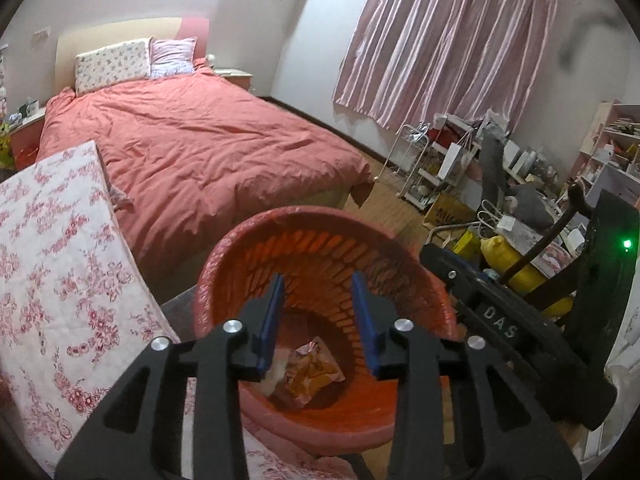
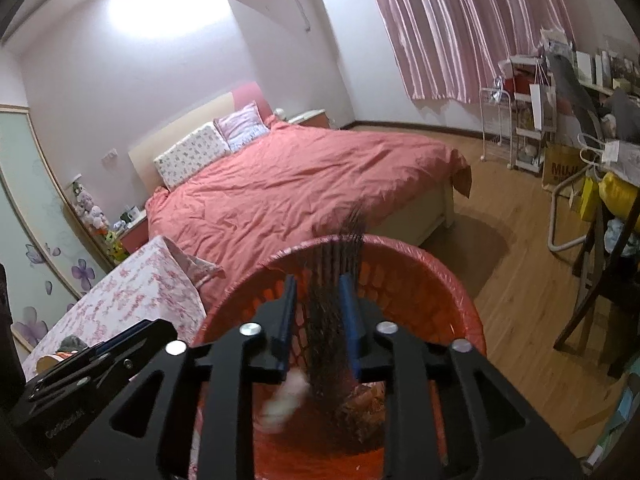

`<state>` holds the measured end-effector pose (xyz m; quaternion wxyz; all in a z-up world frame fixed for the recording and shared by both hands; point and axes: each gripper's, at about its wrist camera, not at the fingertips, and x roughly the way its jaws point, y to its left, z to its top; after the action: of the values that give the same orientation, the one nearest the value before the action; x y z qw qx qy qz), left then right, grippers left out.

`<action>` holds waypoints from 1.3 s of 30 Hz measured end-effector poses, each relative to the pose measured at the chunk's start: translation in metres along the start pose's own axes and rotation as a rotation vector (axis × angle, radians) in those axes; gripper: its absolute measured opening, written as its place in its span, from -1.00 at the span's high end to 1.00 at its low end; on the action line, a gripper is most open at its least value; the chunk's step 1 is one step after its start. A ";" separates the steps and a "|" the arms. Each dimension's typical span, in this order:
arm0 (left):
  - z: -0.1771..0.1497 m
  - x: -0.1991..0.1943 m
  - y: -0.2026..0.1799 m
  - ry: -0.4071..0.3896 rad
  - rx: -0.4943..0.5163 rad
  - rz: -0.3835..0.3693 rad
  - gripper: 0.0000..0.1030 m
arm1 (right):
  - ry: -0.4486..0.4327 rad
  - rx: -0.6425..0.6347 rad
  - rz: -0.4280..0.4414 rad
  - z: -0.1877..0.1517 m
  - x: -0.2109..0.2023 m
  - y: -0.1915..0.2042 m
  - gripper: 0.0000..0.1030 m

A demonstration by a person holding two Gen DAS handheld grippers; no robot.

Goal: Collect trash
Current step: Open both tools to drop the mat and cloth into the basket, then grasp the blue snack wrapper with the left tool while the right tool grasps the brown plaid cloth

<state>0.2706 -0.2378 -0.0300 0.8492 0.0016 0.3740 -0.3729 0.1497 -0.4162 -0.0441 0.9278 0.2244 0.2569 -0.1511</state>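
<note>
1. Some trash already lies in the red trash basket [image 1: 320, 412]: a crumpled orange snack wrapper [image 1: 314, 372] rests on its bottom at the lower centre of the left wrist view, with a whitish crumpled piece [image 1: 276, 372] just beside it, so at least 2 items look collected.
2. The left gripper [image 1: 318, 312] hangs over the basket mouth with its blue pads spread apart and nothing between them; it appears released, and the wrapper lies below and beyond its fingertips, well inside the basket.
3. The right gripper [image 2: 318, 316], at the lower centre of the right wrist view, has a dark mesh-like item [image 2: 330, 320] between its blue pads, directly above the basket [image 2: 460, 320]. The pads stand a little apart and the item is blurred, so I cannot tell whether it is pinched or already let go.
4. A pale blurred scrap [image 2: 286, 398] shows low inside the basket; whether it is falling or lying there is unclear.
5. Judgement: the dark item is the piece in hand, and its drop into the basket is what remains here. No other obvious trash shows on the bed [image 2: 300, 188] or the wooden floor [image 2: 520, 280].
</note>
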 end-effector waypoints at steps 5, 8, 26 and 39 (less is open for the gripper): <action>-0.007 -0.003 0.016 0.012 -0.028 0.032 0.13 | -0.003 0.005 -0.018 0.000 -0.006 -0.004 0.05; -0.012 -0.015 0.021 0.008 -0.029 0.056 0.02 | -0.001 -0.003 -0.022 0.002 -0.009 0.001 0.05; -0.049 -0.137 0.101 -0.074 -0.131 0.259 -0.16 | 0.031 -0.199 0.111 -0.019 -0.034 0.107 0.05; -0.100 -0.241 0.209 -0.132 -0.304 0.519 -0.24 | 0.110 -0.363 0.237 -0.064 -0.040 0.200 0.05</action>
<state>0.2335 0.0934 -0.0062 0.9289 -0.0542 0.3568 -0.0826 0.1694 -0.2072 -0.0040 0.9488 0.0905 0.3021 0.0202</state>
